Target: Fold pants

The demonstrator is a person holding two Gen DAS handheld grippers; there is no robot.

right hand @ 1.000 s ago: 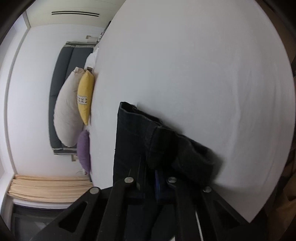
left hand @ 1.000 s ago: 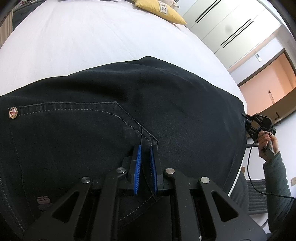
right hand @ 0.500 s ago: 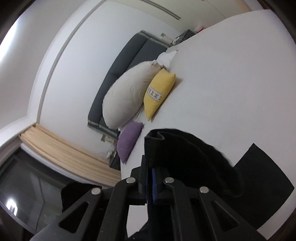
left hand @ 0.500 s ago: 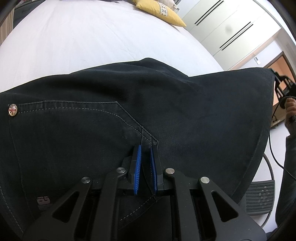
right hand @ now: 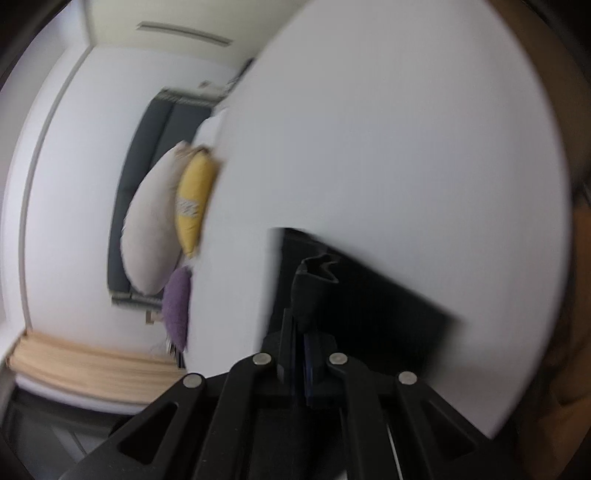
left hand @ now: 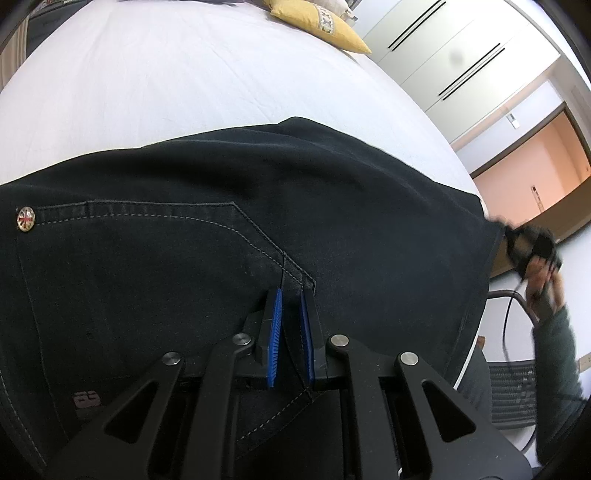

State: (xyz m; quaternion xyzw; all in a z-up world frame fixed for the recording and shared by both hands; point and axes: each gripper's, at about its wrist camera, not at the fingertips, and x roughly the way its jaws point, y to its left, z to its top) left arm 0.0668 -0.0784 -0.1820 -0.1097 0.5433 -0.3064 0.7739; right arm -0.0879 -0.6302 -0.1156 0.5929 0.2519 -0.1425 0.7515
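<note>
Black pants (left hand: 229,236) lie spread on a white bed (left hand: 147,85), with a back pocket and a metal rivet (left hand: 26,224) in the left wrist view. My left gripper (left hand: 291,295) is shut on the pants' fabric at the pocket corner. My right gripper (left hand: 524,243) shows at the far right, holding the pants' far end off the bed edge. In the blurred right wrist view my right gripper (right hand: 308,332) is shut on a bunched fold of pants (right hand: 314,284), with more black cloth (right hand: 388,306) below.
A yellow cushion (left hand: 321,26) lies at the bed's far end, with white wardrobe doors (left hand: 454,55) behind. In the right wrist view, beige (right hand: 151,229), yellow (right hand: 194,199) and purple (right hand: 177,302) pillows lean on a dark headboard. A chair (left hand: 513,391) stands by the bed.
My right gripper swung the pants' far end up and then back down near the bed edge. My left gripper stayed clamped at the pocket corner.
</note>
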